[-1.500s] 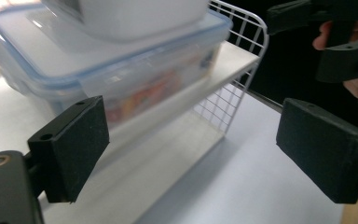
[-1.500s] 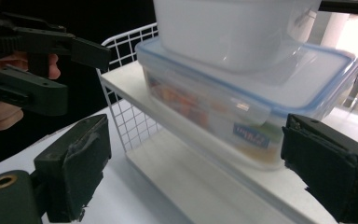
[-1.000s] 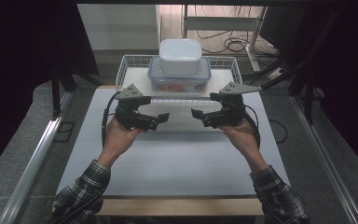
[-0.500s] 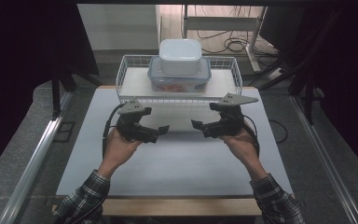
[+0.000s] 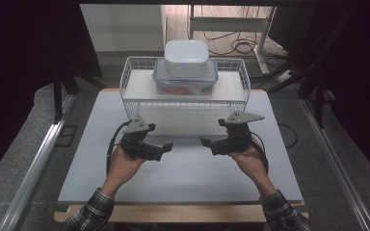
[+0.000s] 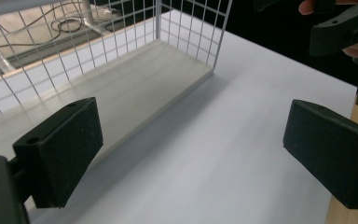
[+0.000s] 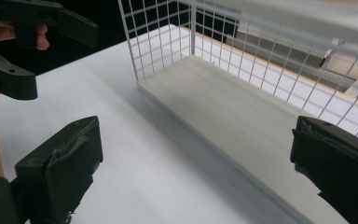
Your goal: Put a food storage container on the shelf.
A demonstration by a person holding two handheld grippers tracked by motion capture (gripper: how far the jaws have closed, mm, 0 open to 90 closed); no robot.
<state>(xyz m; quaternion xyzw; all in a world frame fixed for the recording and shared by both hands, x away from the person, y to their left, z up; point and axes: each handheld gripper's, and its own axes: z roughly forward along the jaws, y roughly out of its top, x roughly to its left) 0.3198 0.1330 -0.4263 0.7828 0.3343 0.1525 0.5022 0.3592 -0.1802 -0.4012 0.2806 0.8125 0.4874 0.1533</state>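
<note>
Dark curtains and grey floor surround a white table (image 5: 183,178) whose far edge carries a wire rack (image 5: 130,79). On the rack's shelf, at its middle, stands a clear tub (image 5: 185,83) with red contents, and a white tub (image 5: 186,57) is stacked on its lid.

Left: the left gripper (image 5: 166,146), held in the left hand (image 5: 125,163), hovers over the table's middle, well short of the rack; its jaws stand wide apart with nothing between them, as the left gripper view confirms (image 6: 191,154).

Right: the right gripper (image 5: 205,143), in the right hand (image 5: 250,159), mirrors it, tips pointing inward toward the other gripper, jaws likewise spread and empty (image 7: 191,163).

Risks, as a judgement: the tubs sit above table level and behind the rack's wire rim, so a low approach could strike the front wires. The white tub merely rests on the clear one; lifting the lower tub unevenly, or with one gripper leading, could tip the stack or slide the upper tub off.

Change from a second ago: both grippers have drawn back from the rack's front toward the near edge, and have moved slightly farther apart. The tubs have not shifted.
</note>
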